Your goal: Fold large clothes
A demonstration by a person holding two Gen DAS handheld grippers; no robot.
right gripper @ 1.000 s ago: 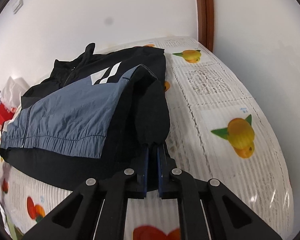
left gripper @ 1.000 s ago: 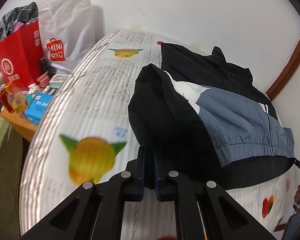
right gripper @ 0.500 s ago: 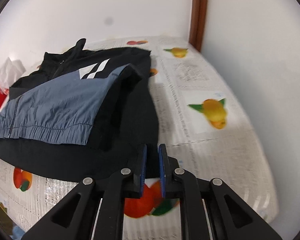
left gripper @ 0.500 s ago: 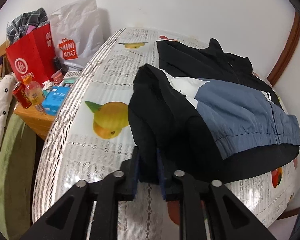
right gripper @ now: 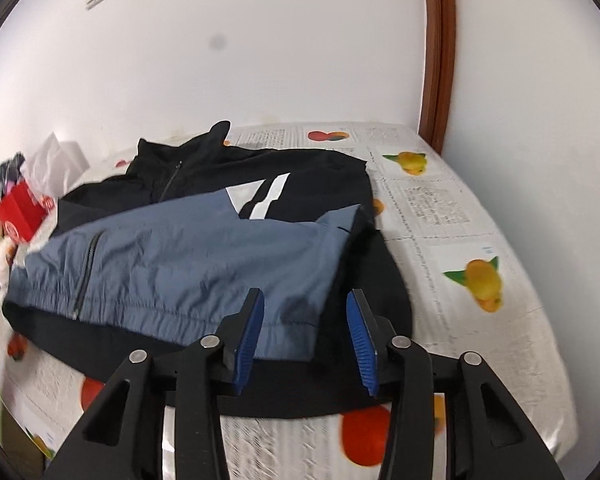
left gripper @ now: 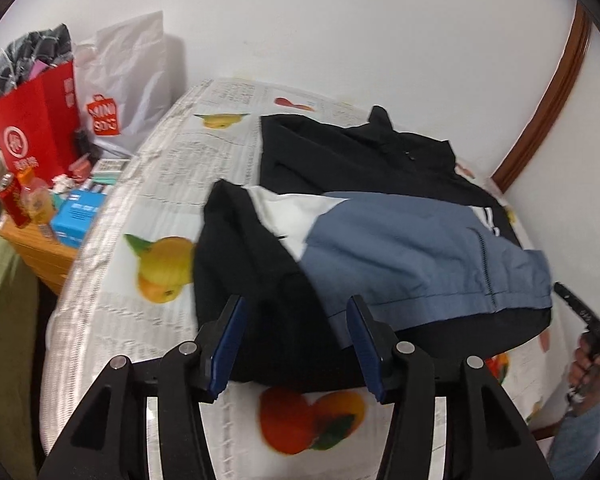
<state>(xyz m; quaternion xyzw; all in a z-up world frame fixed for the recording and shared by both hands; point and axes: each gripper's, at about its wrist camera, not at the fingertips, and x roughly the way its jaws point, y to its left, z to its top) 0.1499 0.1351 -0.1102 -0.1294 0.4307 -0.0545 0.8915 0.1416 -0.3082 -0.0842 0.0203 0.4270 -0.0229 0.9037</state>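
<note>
The jacket (left gripper: 400, 240) is lying folded near the bed's (right gripper: 480, 240) front edge, its hem doubled back over the body; the left gripper (left gripper: 294, 344) and right gripper (right gripper: 306, 334) are spreading apart, pinching nothing; a further fold is probably remaining.

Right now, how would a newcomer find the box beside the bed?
Start at the bed with the fruit-print sheet. Left of it is a low wooden table crowded with bags. The box sits at its near edge, the only bright blue thing among red and white bags.
</note>
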